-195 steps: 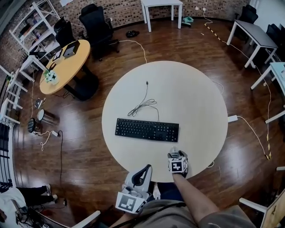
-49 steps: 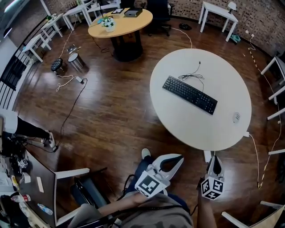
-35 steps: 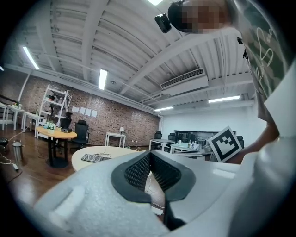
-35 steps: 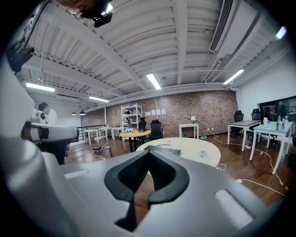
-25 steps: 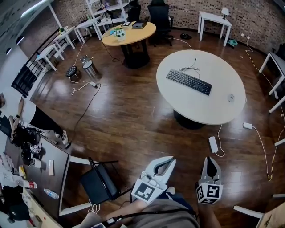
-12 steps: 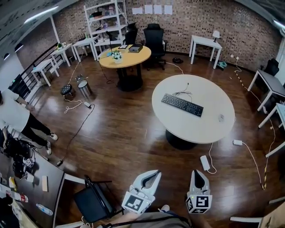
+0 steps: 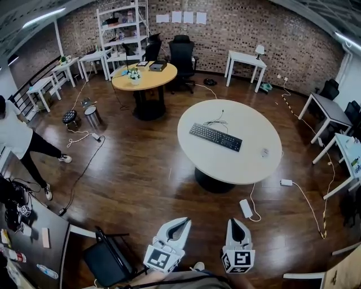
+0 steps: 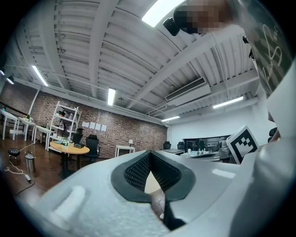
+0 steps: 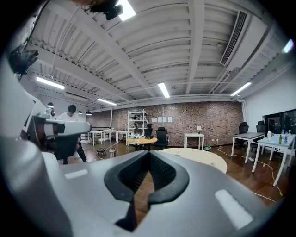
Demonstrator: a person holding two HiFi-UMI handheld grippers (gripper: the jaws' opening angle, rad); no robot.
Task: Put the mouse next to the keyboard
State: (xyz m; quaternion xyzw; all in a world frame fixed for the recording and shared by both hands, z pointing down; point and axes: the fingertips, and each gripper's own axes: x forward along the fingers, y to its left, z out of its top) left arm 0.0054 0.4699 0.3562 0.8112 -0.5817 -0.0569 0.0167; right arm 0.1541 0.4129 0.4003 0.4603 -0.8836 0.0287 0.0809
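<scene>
No writing can be read: the sheets (image 7: 186, 17) on the brick wall (image 7: 225, 28) are shown too small, and only square patterns are borne by the left marker cube (image 7: 159, 258) and the right marker cube (image 7: 239, 261).

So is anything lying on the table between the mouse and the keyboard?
Nothing visible does. Bare tabletop runs from the mouse to the keyboard; the cable lies on the keyboard's far side, out of the way.
</scene>
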